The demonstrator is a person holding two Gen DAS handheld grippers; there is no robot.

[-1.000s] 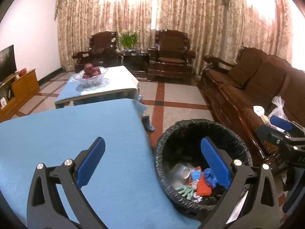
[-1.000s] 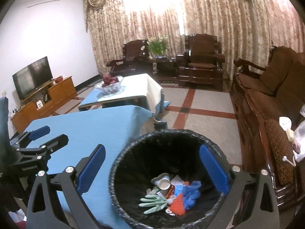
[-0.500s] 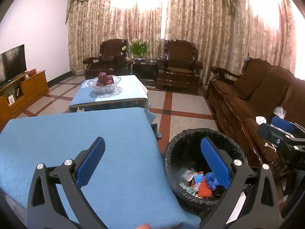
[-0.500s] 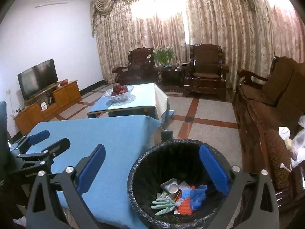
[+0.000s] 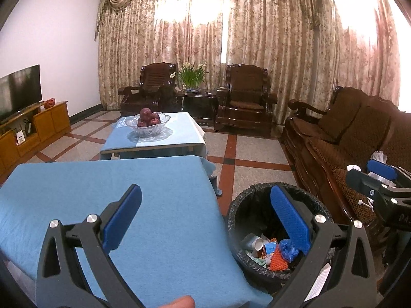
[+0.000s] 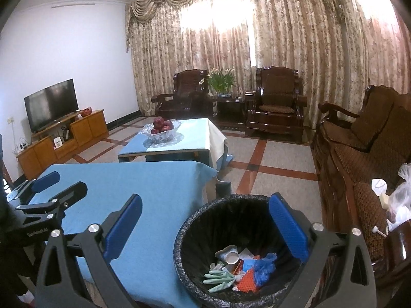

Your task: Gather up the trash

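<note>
Your left gripper [image 5: 205, 220] is released, its blue pads spread wide with nothing between them, and it hangs over the near edge of the desk [image 5: 90, 192] with one pad in line with the trash bin [image 5: 257, 195]. Your right gripper [image 6: 205, 228] is likewise released and holds nothing; it hangs above the same bin, which stands on the floor just beside the desk's right edge. The task's things lie at the bottom of that black-lined bin: a crushed paper cup [image 6: 231, 256], a pale green glove [image 6: 218, 279], a blue crumpled bag [image 6: 264, 267] and an orange mesh piece [image 6: 246, 282], heaped together with smaller scraps you cannot make out. The blue cloth on the desk shows no litter anywhere in either view, so the collecting looks essentially done from here. What may be left lies on the sofa [image 5: 346, 133] to your right, where a white plastic bag [image 6: 403, 195] and some small white items rest on the cushion; whether those count as trash cannot be told. The far table with the fruit bowl [image 5: 147, 123] carries nothing that looks like litter.
</note>
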